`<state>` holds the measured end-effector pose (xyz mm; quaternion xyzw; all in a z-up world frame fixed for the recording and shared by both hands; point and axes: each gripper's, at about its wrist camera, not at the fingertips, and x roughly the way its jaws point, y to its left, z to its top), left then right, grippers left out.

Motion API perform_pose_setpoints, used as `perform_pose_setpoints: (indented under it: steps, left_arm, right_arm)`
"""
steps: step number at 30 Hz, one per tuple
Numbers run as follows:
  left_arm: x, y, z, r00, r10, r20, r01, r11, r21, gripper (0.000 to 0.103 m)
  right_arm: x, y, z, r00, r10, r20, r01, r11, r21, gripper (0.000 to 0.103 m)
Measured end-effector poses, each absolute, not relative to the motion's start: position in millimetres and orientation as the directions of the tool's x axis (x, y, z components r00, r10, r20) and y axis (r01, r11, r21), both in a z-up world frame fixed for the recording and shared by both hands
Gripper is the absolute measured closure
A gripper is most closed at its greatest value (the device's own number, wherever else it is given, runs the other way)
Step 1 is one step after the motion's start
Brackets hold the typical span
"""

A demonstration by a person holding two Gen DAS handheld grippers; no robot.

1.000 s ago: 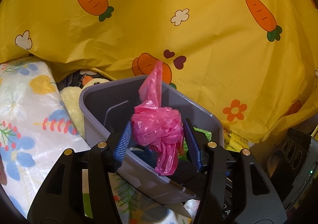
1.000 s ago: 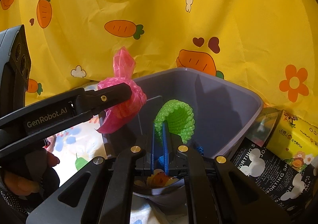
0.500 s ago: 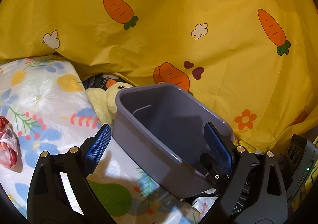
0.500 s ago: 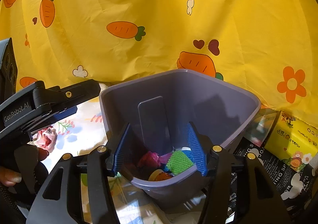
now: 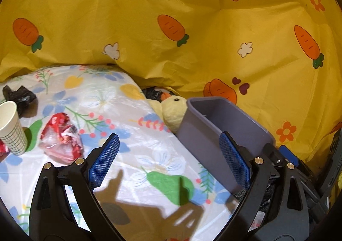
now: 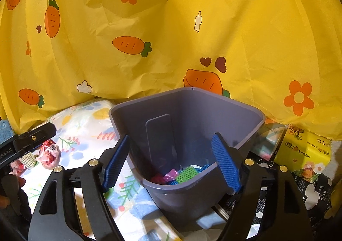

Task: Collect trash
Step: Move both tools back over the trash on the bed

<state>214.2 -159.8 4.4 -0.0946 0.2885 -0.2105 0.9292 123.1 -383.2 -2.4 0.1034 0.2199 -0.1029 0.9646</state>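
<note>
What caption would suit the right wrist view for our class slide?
Open right gripper frames the grey bin holding pink bag and green mesh.

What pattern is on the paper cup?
A green grid on white; the paper cup shows best in the left wrist view.

Pink bag (image 6: 170,173) and green sponge (image 6: 188,174) now dropped inside grey bin (image 6: 235,117), both grippers' jaws now spread, left gripper (image 5: 168,161) swung leftward from the bin.
</note>
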Motion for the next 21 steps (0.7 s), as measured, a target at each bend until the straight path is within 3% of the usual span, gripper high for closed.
perform_pose_setpoints:
  steps: [10,16,21]
  left_arm:
    - [175.4,-44.7,-6.1,0.832,-0.177,-0.526,0.038,0.964,-0.264,0.010]
    - [147.1,26.2,-17.8,0.837,0.032,-0.546,-0.172,0.963,-0.207,0.010]
    - [130.7,80.6,-26.1,0.815,0.131,-0.565,-0.295,0.932,-0.210,0.010]
  right_arm:
    - [110.6,-325.4,10.4,0.917,-0.037,-0.397,0.116,0.977,0.179,0.025]
    - [121.5,-262.1,8.2,0.904,0.104,-0.415,-0.042,0.987,0.156,0.025]
    - [136.6,-202.1,2.6,0.862,0.223,-0.455,-0.178,0.974,0.141,0.025]
